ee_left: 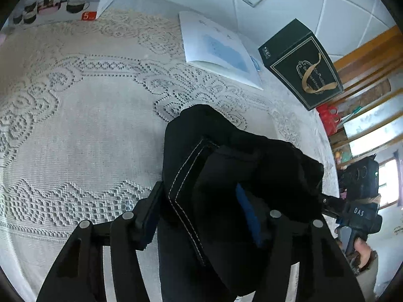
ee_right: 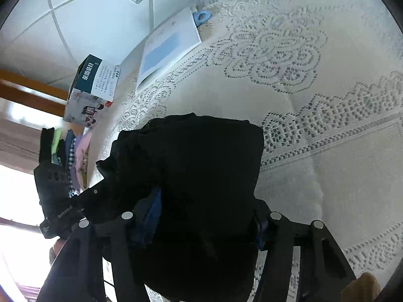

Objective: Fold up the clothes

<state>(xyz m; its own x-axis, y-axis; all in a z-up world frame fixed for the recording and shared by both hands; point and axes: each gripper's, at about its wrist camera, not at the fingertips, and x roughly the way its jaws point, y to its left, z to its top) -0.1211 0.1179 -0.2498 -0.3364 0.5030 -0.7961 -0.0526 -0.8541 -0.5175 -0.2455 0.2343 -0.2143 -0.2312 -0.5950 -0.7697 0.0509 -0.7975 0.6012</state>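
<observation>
A black garment (ee_left: 206,176) with white stitching along a seam is bunched up and held above the lace-covered table (ee_left: 75,125). My left gripper (ee_left: 201,216) is shut on the garment, the cloth filling the space between its fingers. In the right wrist view the same black garment (ee_right: 196,171) hangs in a thick bundle and my right gripper (ee_right: 204,216) is shut on it. The right gripper's body (ee_left: 360,196) shows at the right edge of the left wrist view, close beside the cloth. The left gripper's body (ee_right: 55,196) shows at the left of the right wrist view.
A white booklet (ee_left: 216,50) and a black gift box (ee_left: 302,63) lie at the table's far side by the tiled wall. A printed carton (ee_right: 90,88) and a stack of folded clothes (ee_right: 73,156) sit at the left. Wooden shelving (ee_left: 365,75) stands right.
</observation>
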